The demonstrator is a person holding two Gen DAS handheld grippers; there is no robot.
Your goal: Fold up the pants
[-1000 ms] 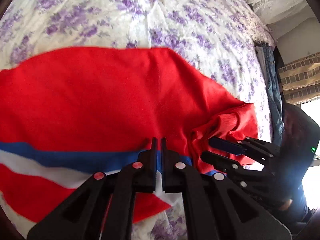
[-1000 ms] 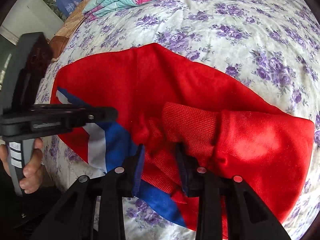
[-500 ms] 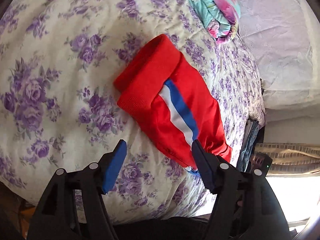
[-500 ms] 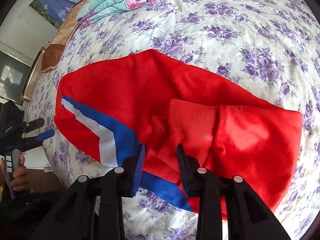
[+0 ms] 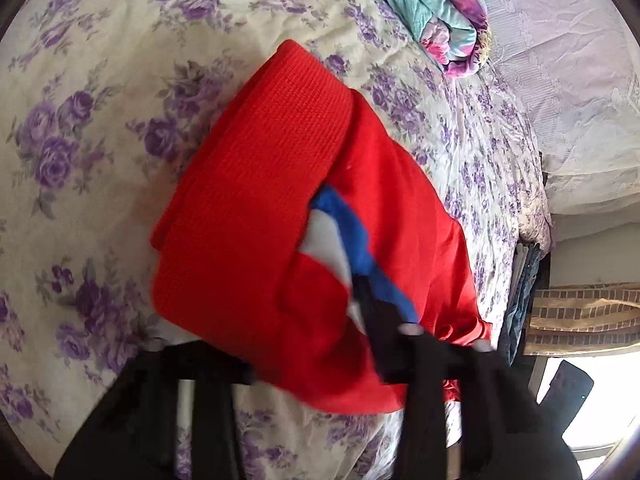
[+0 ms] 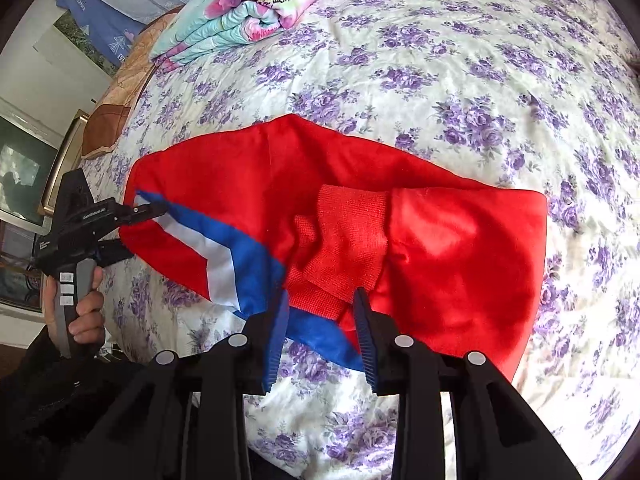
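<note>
Red pants (image 6: pixel 440 248) with a blue and white stripe (image 6: pixel 224 256) lie folded on the flowered bed. In the right wrist view my right gripper (image 6: pixel 320 312) is open, its fingers astride the ribbed cuff (image 6: pixel 352 248) at the near edge. My left gripper (image 6: pixel 140 220) is open at the pants' left end, one finger above the cloth and one below. In the left wrist view the pants (image 5: pixel 260 216) fill the centre, ribbed waistband toward me; the cloth covers the space between the left gripper's (image 5: pixel 280 344) fingers.
A folded teal and pink blanket (image 6: pixel 248 8) lies at the far side of the bed (image 6: pixel 480 60). It also shows in the left wrist view (image 5: pixel 432 12). A brown cushion (image 6: pixel 108 120) sits at the bed's left edge. Jeans (image 5: pixel 520 300) hang off the bed's side.
My left gripper let go of the striped edge, swung away, then came back to the pants' waistband end. The right gripper stayed over the cuff and opened slightly wider.
</note>
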